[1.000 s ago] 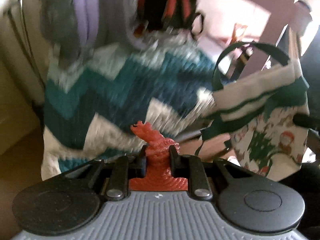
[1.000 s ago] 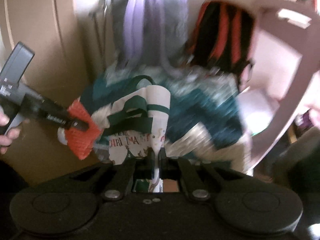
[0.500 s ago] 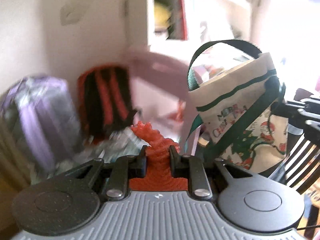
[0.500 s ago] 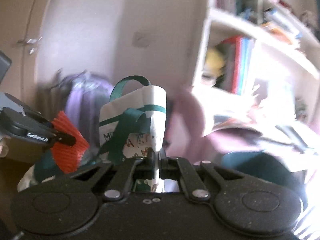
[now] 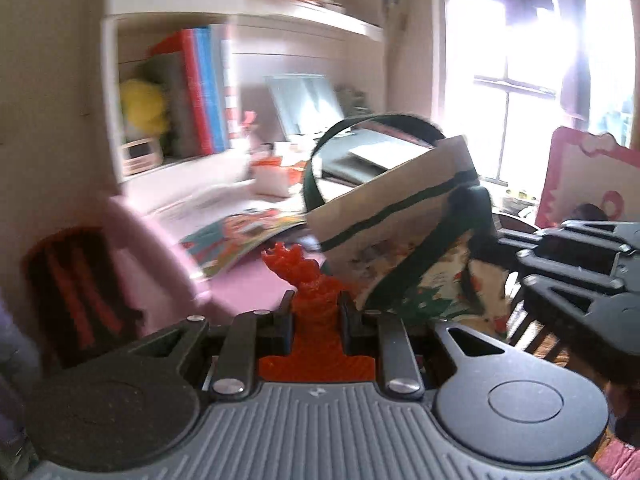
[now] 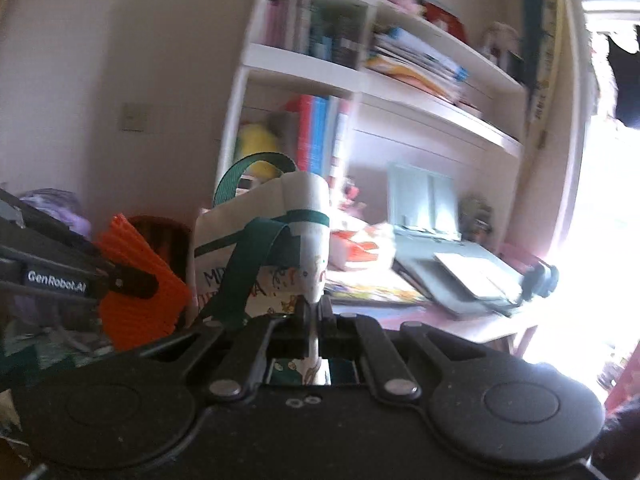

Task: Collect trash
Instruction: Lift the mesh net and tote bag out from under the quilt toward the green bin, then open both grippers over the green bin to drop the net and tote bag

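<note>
My left gripper (image 5: 314, 304) is shut on a crumpled orange pleated paper (image 5: 304, 276), which also shows in the right wrist view (image 6: 140, 280) at the left. My right gripper (image 6: 314, 312) is shut on the edge of a cream tote bag (image 6: 280, 240) with green straps and a Christmas print. The bag hangs in the air in the left wrist view (image 5: 400, 236), just right of the orange paper, held by the right gripper (image 5: 560, 264) at the right edge.
A pink desk (image 5: 248, 280) holds a colourful magazine (image 5: 240, 236), a laptop (image 6: 460, 276) and small clutter. White shelves (image 6: 360, 80) with books stand behind. A bright window (image 5: 520, 80) is at the right. A red-black backpack (image 5: 76, 292) is low left.
Both grippers have swung up and to the right, from the zigzag blanket and backpacks to the desk and shelves. The orange paper and the bag stay held.
</note>
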The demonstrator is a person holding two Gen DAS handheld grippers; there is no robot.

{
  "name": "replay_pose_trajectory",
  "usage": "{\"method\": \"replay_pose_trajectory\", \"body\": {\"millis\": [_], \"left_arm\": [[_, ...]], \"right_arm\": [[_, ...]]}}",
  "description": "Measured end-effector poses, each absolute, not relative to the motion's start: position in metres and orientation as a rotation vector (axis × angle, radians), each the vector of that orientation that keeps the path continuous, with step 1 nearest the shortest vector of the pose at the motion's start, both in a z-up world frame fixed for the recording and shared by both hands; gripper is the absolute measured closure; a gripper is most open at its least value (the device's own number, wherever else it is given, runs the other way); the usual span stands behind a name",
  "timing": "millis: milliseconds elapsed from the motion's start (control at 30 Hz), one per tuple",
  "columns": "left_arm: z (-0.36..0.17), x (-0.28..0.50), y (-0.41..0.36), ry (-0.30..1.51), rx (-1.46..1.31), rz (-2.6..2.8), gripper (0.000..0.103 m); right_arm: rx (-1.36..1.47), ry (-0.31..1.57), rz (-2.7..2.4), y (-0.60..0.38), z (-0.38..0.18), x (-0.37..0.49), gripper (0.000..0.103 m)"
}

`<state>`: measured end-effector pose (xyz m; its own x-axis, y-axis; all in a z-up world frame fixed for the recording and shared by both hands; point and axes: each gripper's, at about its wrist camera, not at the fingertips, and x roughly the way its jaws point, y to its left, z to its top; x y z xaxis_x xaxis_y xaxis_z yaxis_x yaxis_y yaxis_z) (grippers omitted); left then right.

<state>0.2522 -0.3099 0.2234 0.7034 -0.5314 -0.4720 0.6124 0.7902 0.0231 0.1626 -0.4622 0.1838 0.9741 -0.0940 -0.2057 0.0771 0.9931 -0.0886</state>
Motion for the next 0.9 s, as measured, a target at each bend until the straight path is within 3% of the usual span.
{"method": "replay_pose_trajectory", "body": {"millis": [300,767,900], "left_arm": [[0.171,0.275,-0.381,0.574,0.224,-0.685,0.082],[0.112,0.328,-0.405,0.747,0.286,-0.608,0.082],[0.101,0.336,-0.408,0.796,0.296,-0.603,0.082]], "right_arm": [[0.012,0.291,-0.11,-0.511,0.142,0.18,0.101],[0.11,0.448,-0.058,-0.517,0.101,0.248,0.101],[0.148,0.532,-0.055,-0.519,0.086,0.261,0.096]]}}
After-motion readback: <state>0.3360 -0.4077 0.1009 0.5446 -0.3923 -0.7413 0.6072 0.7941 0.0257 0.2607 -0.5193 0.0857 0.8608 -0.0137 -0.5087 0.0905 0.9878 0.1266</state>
